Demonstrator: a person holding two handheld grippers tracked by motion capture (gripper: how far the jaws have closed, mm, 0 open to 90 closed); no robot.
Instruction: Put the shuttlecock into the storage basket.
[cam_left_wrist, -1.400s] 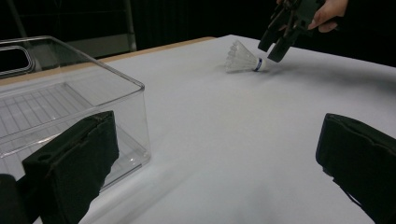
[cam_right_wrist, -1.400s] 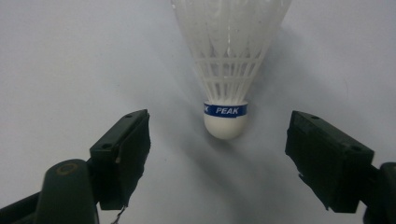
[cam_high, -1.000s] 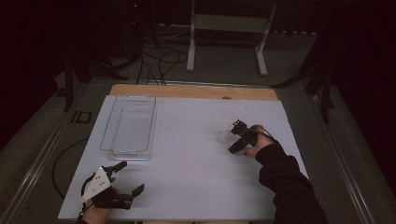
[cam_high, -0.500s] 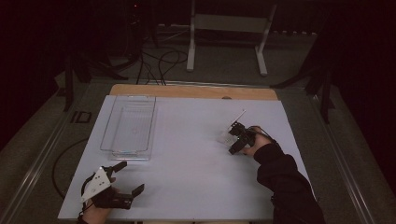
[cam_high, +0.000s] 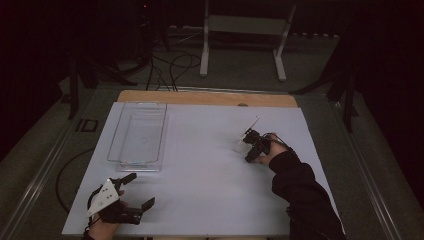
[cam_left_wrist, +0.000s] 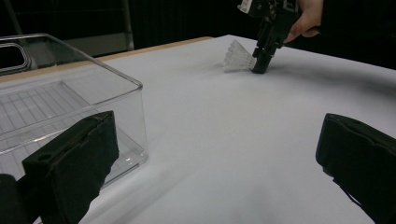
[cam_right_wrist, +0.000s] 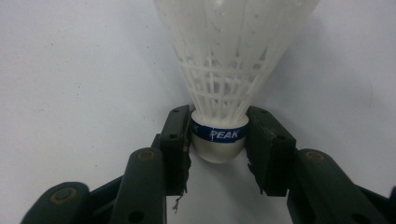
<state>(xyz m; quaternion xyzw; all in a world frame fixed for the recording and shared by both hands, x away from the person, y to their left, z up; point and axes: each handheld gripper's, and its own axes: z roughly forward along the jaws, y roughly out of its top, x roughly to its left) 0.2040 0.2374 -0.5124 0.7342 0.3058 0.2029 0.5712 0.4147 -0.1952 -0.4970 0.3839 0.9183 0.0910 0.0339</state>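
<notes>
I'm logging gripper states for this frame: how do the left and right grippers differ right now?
The left gripper has its jaws spread wide and holds nothing; the right gripper has its jaws closed on the base of a white shuttlecock. The left sits at the table's near edge by the clear bin; the right is farther out on the white table. Both have black jaws and are hand-held.

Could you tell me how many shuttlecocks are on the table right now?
1. The white shuttlecock lies on the white table, toward its right side, with the right gripper jaws closed on its blue-banded base. The clear bin looks empty.
</notes>
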